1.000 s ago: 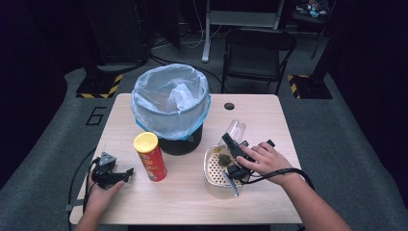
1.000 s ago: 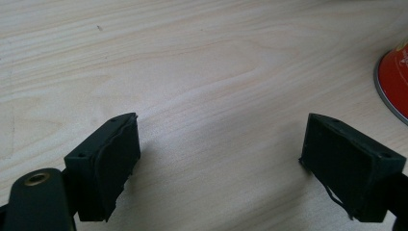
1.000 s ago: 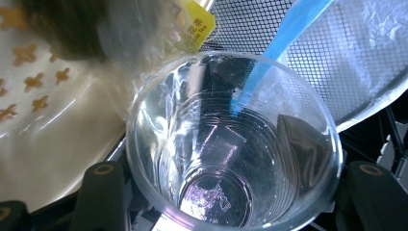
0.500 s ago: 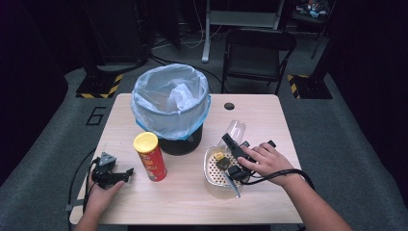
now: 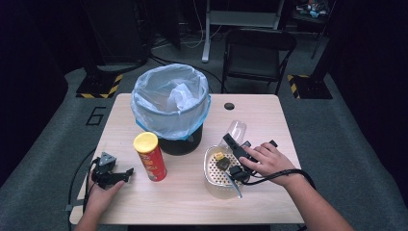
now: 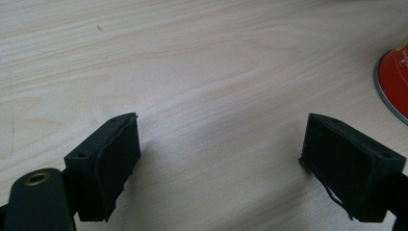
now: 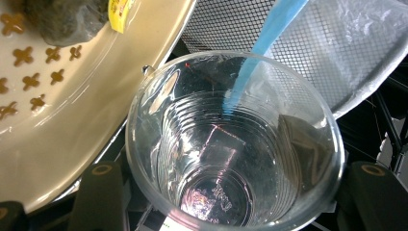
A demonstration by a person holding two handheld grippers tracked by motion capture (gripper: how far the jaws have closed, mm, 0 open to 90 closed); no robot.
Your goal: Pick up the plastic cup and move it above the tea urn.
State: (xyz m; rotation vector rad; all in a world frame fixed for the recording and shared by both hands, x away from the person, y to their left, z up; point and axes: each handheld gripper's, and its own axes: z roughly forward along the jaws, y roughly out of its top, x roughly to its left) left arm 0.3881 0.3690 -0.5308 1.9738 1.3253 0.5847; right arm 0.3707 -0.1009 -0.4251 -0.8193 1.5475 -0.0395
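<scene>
A clear plastic cup [image 5: 236, 130] sticks out from my right gripper [image 5: 234, 141], which is shut on it between the cream perforated basket [image 5: 210, 179] and the bin. In the right gripper view the cup [image 7: 231, 144] sits between both jaws with its inside facing the camera. The basket [image 7: 72, 110] lies to its left with a dark wrapper [image 7: 67, 19] in it. My left gripper [image 5: 126, 173] rests low at the table's front left, open and holding nothing. In the left gripper view its jaws [image 6: 226, 163] stand wide apart over bare wood.
A black mesh bin with a clear, blue-edged liner [image 5: 171, 103] stands mid-table. A red chip can with a yellow lid [image 5: 150, 156] stands upright between the left gripper and the basket; its base [image 6: 394, 82] shows near the left gripper. A folding chair [image 5: 257, 53] stands behind the table.
The right hand has shifted only slightly beside the basket, still holding the cup. The left gripper has not moved.
</scene>
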